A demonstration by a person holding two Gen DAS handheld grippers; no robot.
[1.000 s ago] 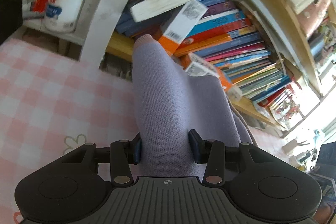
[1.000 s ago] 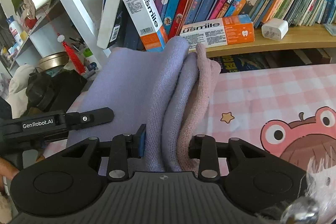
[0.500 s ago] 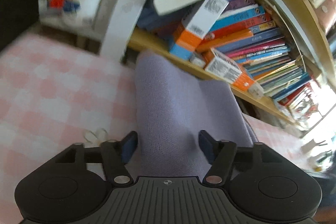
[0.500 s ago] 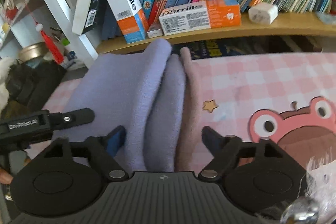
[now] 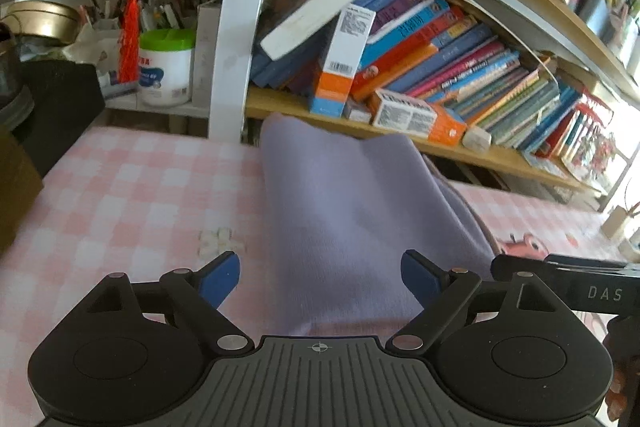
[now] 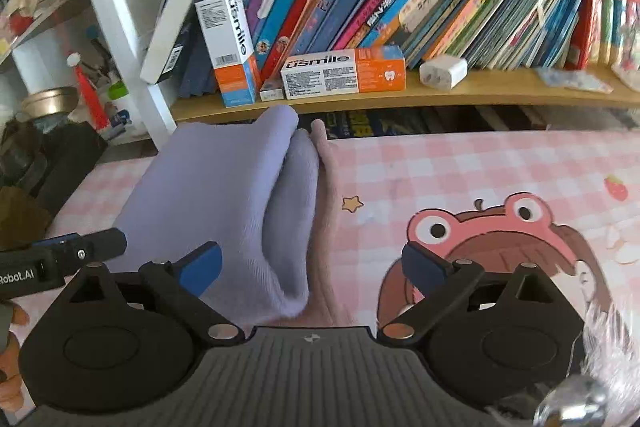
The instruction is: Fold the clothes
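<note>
A folded lilac knit garment (image 5: 352,211) lies on the pink checked cloth, its far end near the bookshelf. In the right wrist view the same garment (image 6: 224,195) shows stacked rounded folds with a pinkish layer along its right side. My left gripper (image 5: 320,277) stands open just above the garment's near edge, blue pads spread wide, nothing between them. My right gripper (image 6: 310,265) is open too, its left pad over the garment's near end and its right pad over the cartoon print. Each gripper's black body shows at the edge of the other's view.
A bookshelf (image 6: 400,99) packed with leaning books and orange-and-white boxes (image 6: 344,71) runs behind the table. A white upright (image 5: 236,39) divides it from a cluttered nook with a green-lidded tub (image 5: 166,67) and red tassel. A pink frog print (image 6: 480,227) covers the cloth at right.
Both grippers were shut on the lilac garment a second ago; both have opened wide and let it go. The garment now lies flat on the cloth, and both grippers have drawn back.
</note>
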